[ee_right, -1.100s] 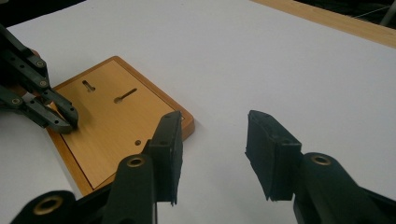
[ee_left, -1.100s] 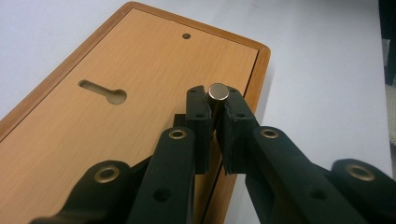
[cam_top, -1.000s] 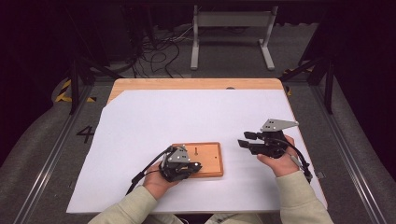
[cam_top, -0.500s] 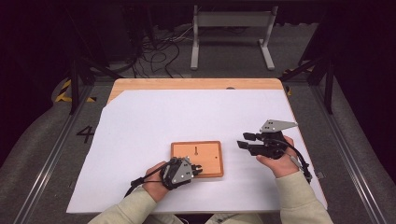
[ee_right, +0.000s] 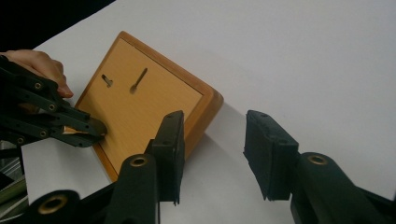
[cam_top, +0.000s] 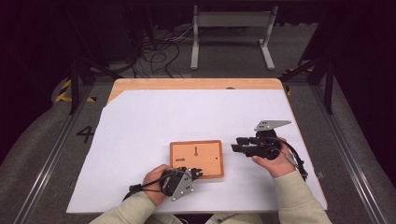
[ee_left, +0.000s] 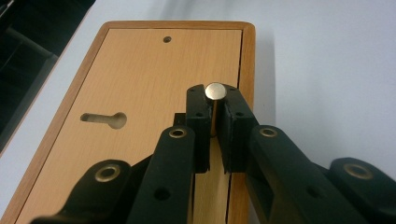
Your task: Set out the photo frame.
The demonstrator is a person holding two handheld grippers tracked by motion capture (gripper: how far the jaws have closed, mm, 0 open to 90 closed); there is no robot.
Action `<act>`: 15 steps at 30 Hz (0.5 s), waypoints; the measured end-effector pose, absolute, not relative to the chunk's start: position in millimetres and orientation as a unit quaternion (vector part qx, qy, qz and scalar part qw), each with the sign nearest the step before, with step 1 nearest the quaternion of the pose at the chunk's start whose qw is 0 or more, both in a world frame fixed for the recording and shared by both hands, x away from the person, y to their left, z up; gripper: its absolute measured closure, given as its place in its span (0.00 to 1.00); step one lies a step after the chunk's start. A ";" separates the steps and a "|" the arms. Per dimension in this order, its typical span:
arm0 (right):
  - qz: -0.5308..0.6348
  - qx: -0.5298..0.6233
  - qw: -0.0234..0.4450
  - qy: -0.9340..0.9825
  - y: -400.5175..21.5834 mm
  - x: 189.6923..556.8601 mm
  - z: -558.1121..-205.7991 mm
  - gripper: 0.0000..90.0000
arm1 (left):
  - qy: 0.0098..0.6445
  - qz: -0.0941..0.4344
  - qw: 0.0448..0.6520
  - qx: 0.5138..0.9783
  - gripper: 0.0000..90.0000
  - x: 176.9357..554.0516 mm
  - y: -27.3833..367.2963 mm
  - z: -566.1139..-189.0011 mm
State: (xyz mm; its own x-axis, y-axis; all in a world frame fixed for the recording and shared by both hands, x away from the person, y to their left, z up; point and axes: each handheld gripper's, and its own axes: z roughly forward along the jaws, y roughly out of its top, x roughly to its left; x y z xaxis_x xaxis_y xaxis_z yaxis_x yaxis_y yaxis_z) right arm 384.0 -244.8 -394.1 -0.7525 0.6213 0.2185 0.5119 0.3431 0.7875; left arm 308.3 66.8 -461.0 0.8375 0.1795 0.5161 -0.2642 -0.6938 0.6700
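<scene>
The left gripper (cam_top: 195,173) has slid from over the wooden board (cam_top: 208,151) to its lower edge at lower centre, jaws clamped on a metal pin (ee_left: 215,91), likely extracted. The right gripper (cam_top: 239,147) waits beside, jaws part-open, empty.

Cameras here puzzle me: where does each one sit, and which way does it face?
High view: above the person's side, looking forward and down on the white table; both forearms, left gripper, right gripper.
Left gripper view: rides the left gripper, looking along jaws clamped on a metal pin over the wooden board.
Right gripper view: rides the right gripper, jaws apart over bare table, facing the board.
All three share the board.
</scene>
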 end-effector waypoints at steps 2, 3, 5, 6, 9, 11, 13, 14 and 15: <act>0.457 0.338 0.065 0.820 -239.4 385.2 -393.4 0.60 | -0.025 0.288 0.391 0.874 0.93 307.0 66.4 -461.8; 0.458 0.338 0.060 0.820 -237.4 385.8 -393.2 0.58 | -0.024 0.289 0.394 0.872 0.93 305.9 66.0 -462.6; 0.455 0.338 0.054 0.822 -230.4 387.5 -393.3 0.53 | -0.030 0.295 0.392 0.871 0.93 305.1 66.0 -462.8; 0.454 0.339 0.050 0.823 -228.2 388.3 -393.6 0.52 | -0.030 0.297 0.389 0.871 0.93 304.4 66.3 -463.0; 0.454 0.336 0.038 0.824 -218.7 394.0 -397.2 0.46 | -0.032 0.301 0.391 0.869 0.93 303.6 65.8 -463.6; 0.455 0.341 0.021 0.822 -213.3 397.8 -400.6 0.42 | -0.032 0.303 0.390 0.869 0.93 302.6 65.7 -463.9; 0.449 0.354 0.002 0.821 -206.7 403.3 -405.8 0.40 | -0.033 0.305 0.390 0.869 0.93 302.5 65.6 -463.9; 0.445 0.358 -0.005 0.821 -204.3 406.1 -408.5 0.39 | -0.032 0.304 0.390 0.869 0.93 302.6 65.6 -463.9; 0.442 0.362 -0.012 0.821 -201.8 408.4 -411.1 0.38 | -0.033 0.304 0.390 0.869 0.93 302.6 65.7 -463.9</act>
State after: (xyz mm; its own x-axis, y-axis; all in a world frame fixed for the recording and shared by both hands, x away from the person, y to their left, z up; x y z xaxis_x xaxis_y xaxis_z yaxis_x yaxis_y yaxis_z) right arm 408.4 -201.8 -411.1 -0.7379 0.5834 0.3392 0.6044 0.3477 0.7168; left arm 302.6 65.7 -463.9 0.8134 0.1804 0.5530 -0.2936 -0.6934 0.6581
